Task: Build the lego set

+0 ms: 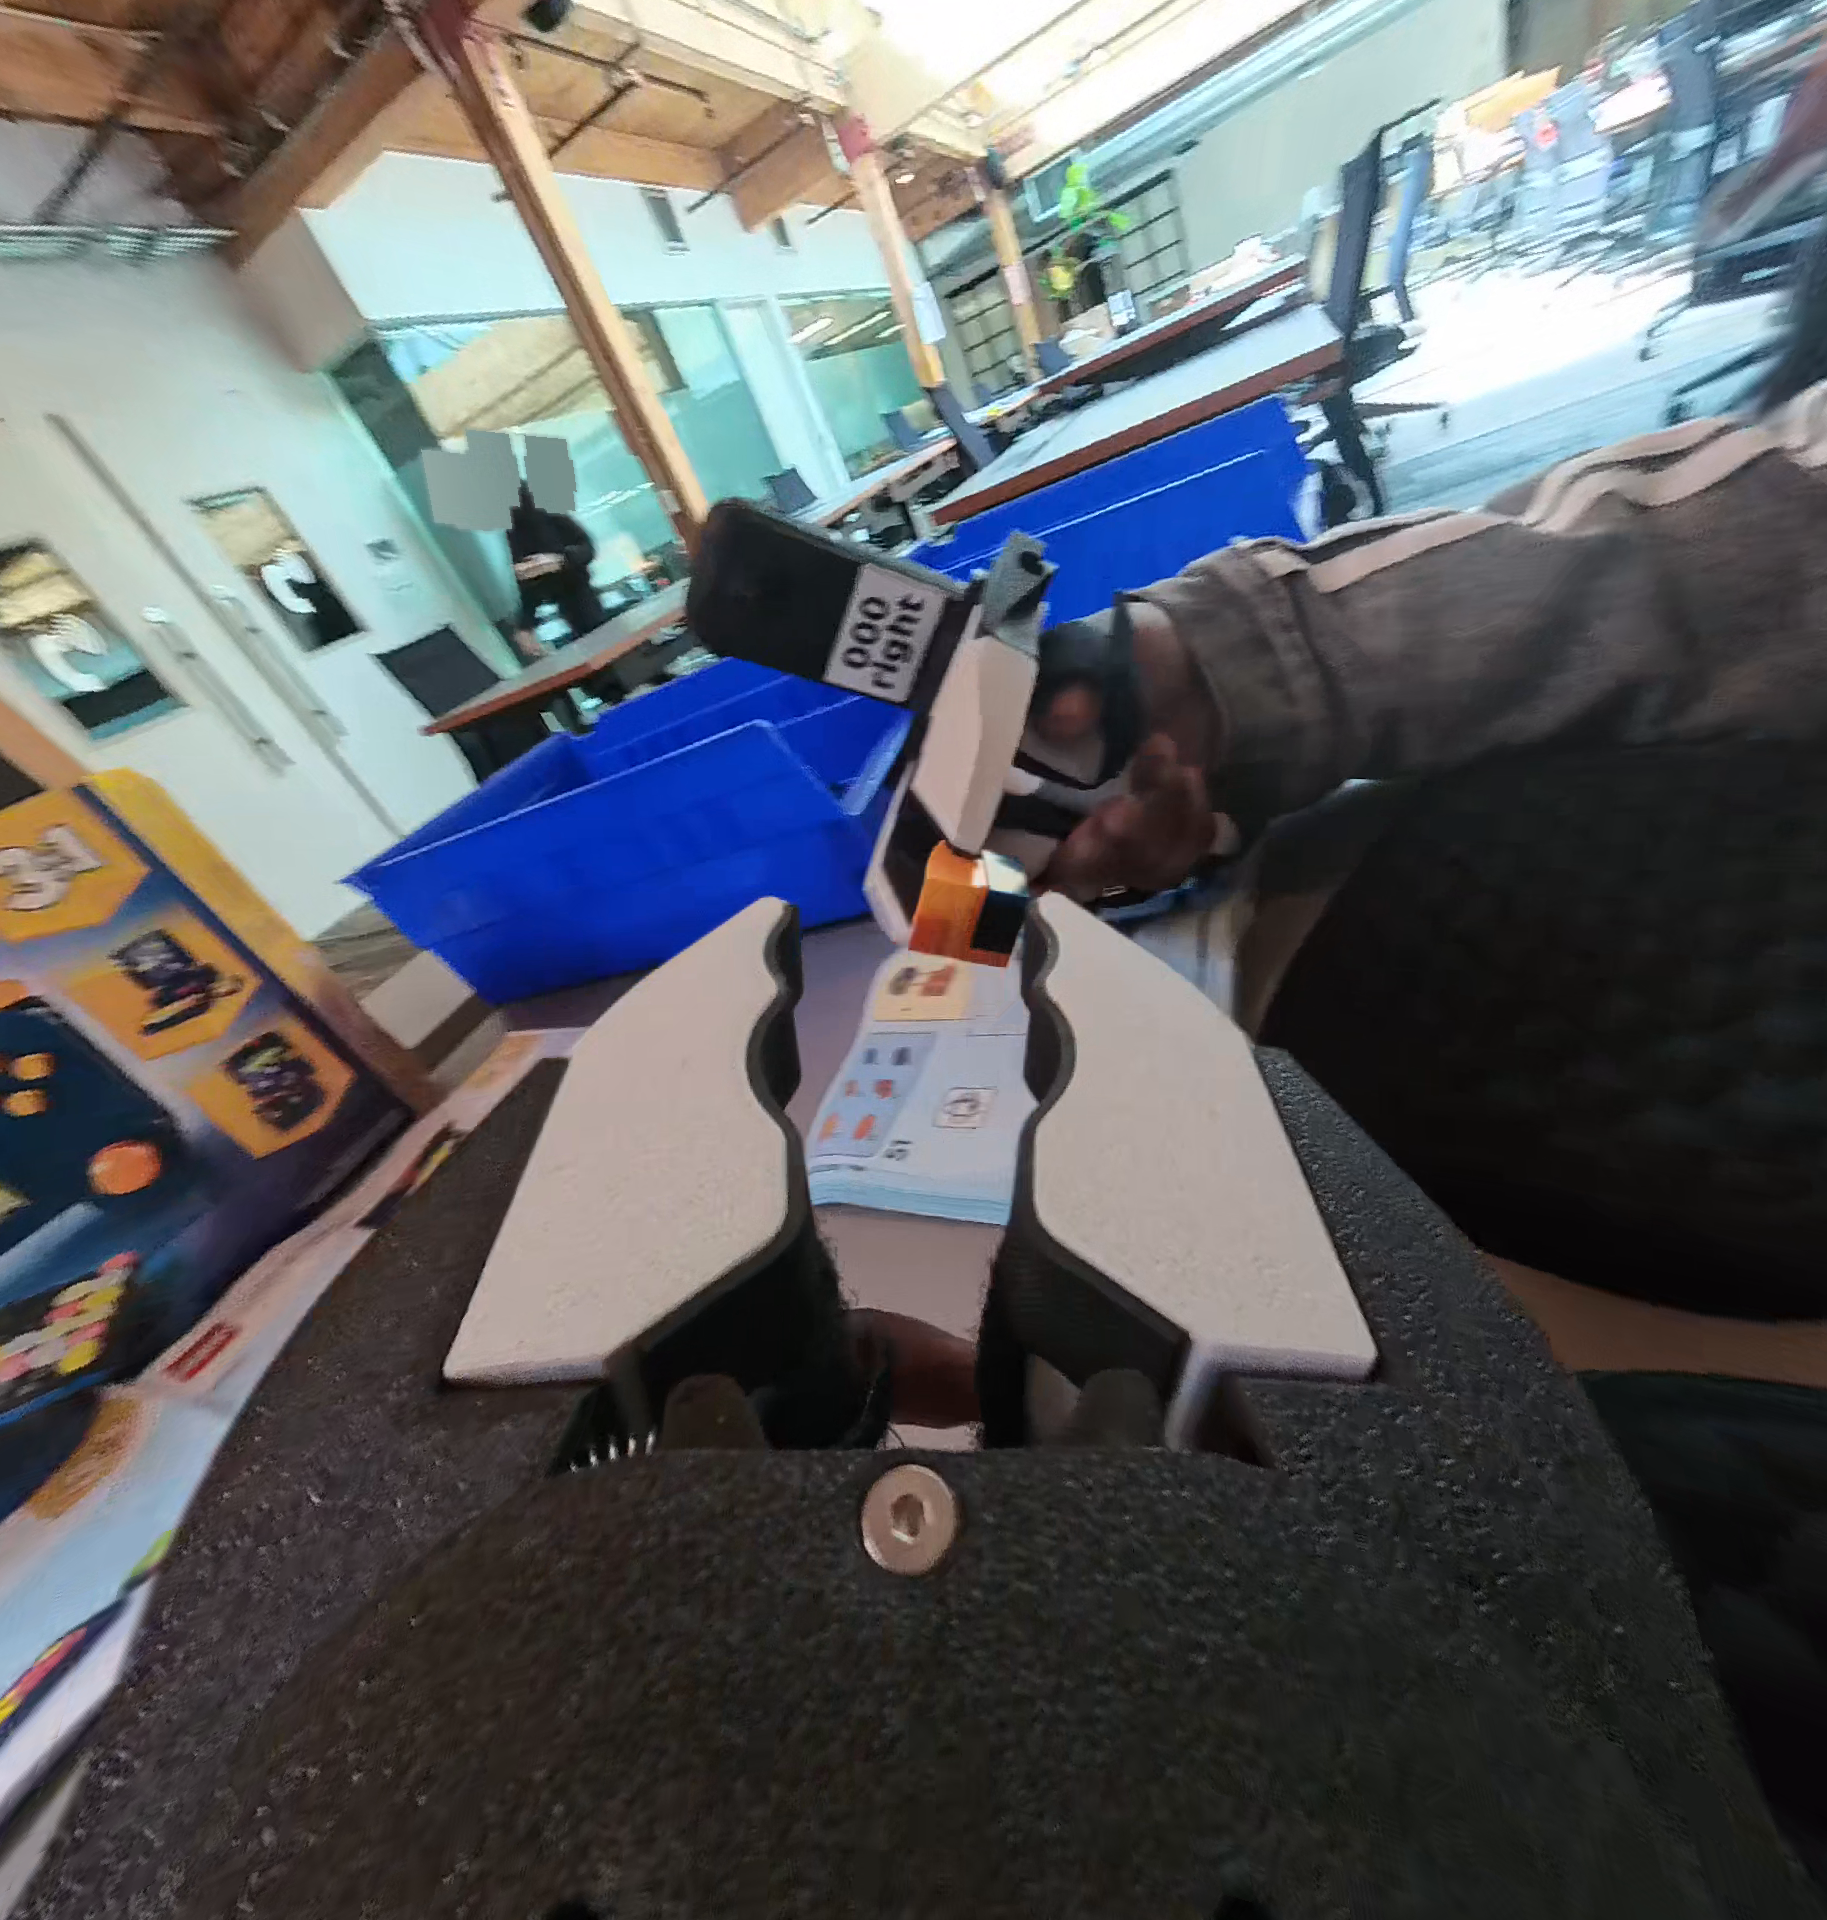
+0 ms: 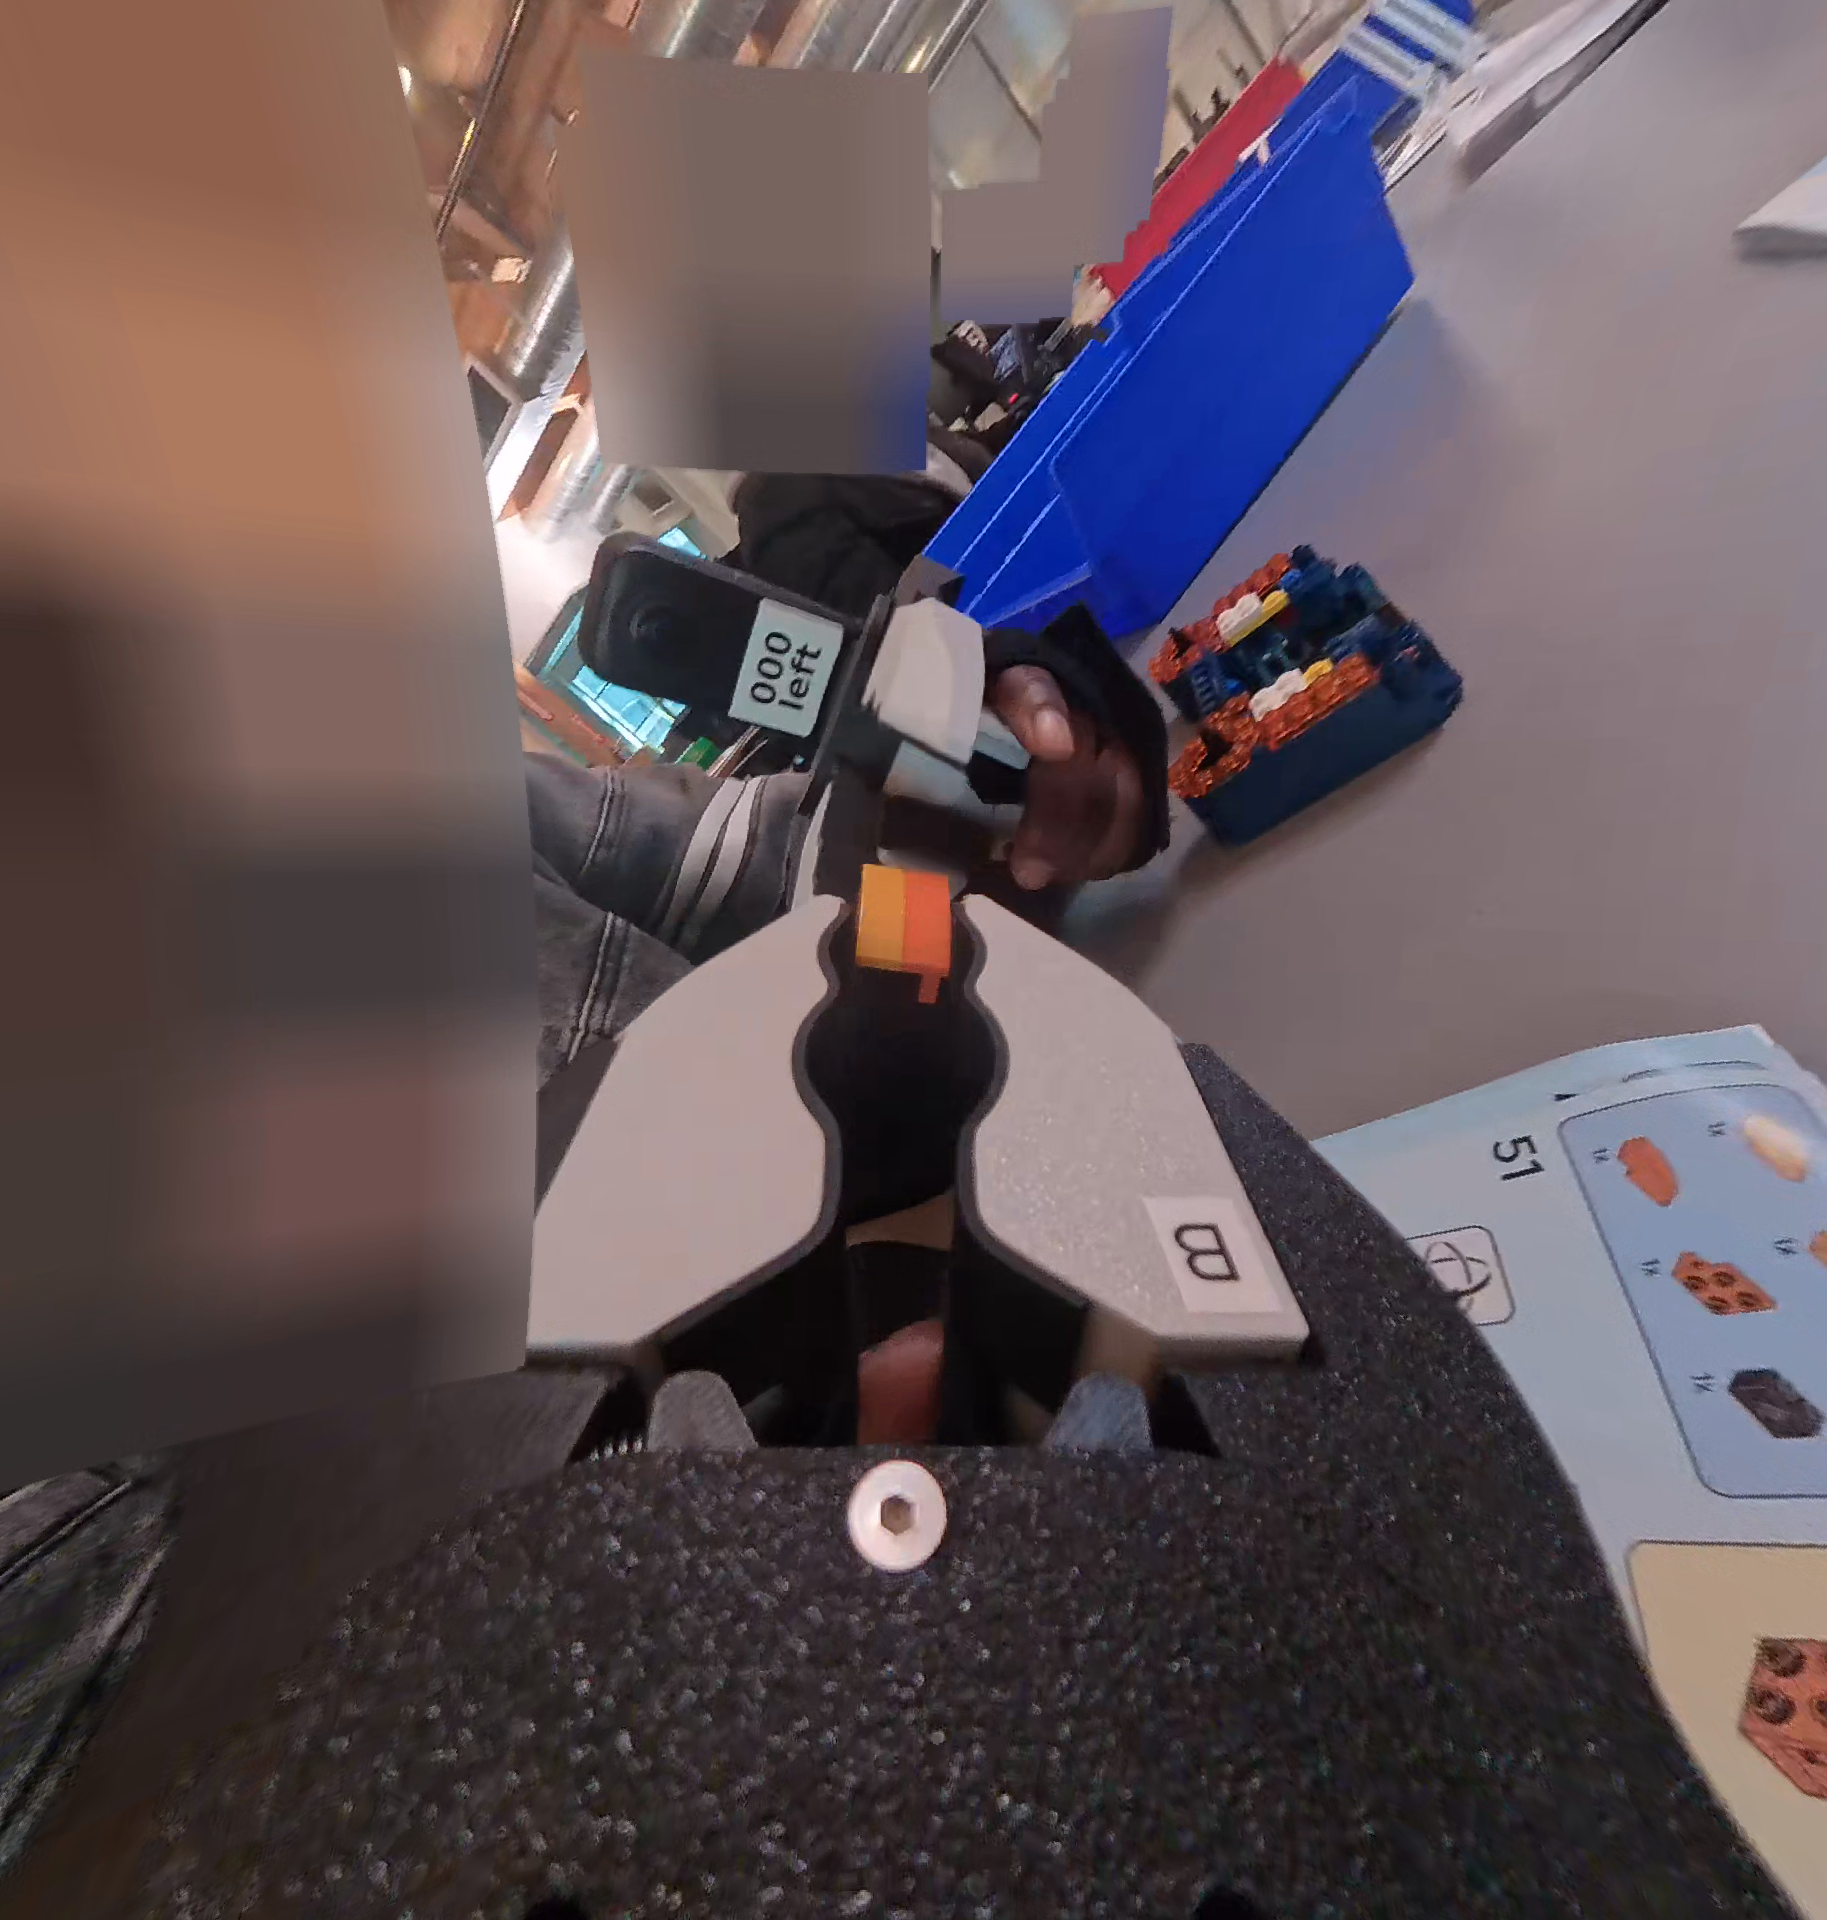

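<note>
- The right hand-held gripper (image 2: 901, 940) clamps a small orange brick stack (image 2: 901, 923) at its fingertips.
- The left hand-held gripper (image 1: 909, 935) gapes empty, the stack at its one o'clock.
- An open booklet (image 1: 914, 1101) lies on the tabletop (image 2: 1511, 831) beneath.

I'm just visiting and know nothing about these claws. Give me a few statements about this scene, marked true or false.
1. The right claw grips a small orange brick piece. True.
2. The left claw is clamped on a yellow ball. False: its fingers stand apart with nothing between them.
3. Blue bins stand on the table. True.
4. The instruction booklet is rolled up inside a bin. False: it lies open on the grey table.
5. A partly built brick model sits beside a blue bin. True.
</note>
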The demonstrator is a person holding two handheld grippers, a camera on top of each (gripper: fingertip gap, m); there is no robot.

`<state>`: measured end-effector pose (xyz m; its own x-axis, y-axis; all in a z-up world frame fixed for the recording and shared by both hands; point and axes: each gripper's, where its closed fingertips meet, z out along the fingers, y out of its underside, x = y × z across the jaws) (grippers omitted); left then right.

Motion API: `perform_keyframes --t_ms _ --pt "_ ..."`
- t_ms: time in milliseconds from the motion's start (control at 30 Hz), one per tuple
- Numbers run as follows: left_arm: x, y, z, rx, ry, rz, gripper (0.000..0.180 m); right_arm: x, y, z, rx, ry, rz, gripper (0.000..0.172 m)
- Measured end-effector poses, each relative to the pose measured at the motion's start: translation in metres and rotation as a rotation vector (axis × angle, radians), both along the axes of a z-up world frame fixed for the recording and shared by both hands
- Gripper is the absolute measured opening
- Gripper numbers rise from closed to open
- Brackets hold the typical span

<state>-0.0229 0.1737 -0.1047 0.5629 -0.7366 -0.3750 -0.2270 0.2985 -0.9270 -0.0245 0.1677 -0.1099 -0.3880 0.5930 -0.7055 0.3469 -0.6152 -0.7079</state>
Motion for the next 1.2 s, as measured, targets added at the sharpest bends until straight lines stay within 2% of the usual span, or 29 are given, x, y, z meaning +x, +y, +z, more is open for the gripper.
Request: perform_keyframes --t_ms 233,367,467,900,1067,1200 --pt "0.010 -0.008 -0.007 0.045 0.078 -0.044 0.040 -0.001 -0.006 -0.003 0.017 -0.011 0.024 0.016" --pt "0.010 -0.005 -0.011 0.121 0.159 0.014 0.042 -0.004 0.003 0.000 0.001 0.014 -0.035 0.016" --pt "0.007 0.000 -0.011 0.154 0.195 0.068 0.031 -0.006 0.008 0.002 -0.033 0.030 -0.063 0.016" --pt "0.004 -0.001 -0.007 0.140 0.168 0.074 0.020 -0.010 0.003 0.002 -0.061 0.043 -0.045 0.016" --pt "-0.002 0.002 0.002 0.160 0.127 0.108 0.019 -0.010 0.002 0.005 -0.015 0.065 -0.053 0.033" --pt "-0.003 0.002 0.000 0.145 0.120 0.105 0.020 -0.011 -0.004 0.001 0.023 0.044 -0.031 0.036"
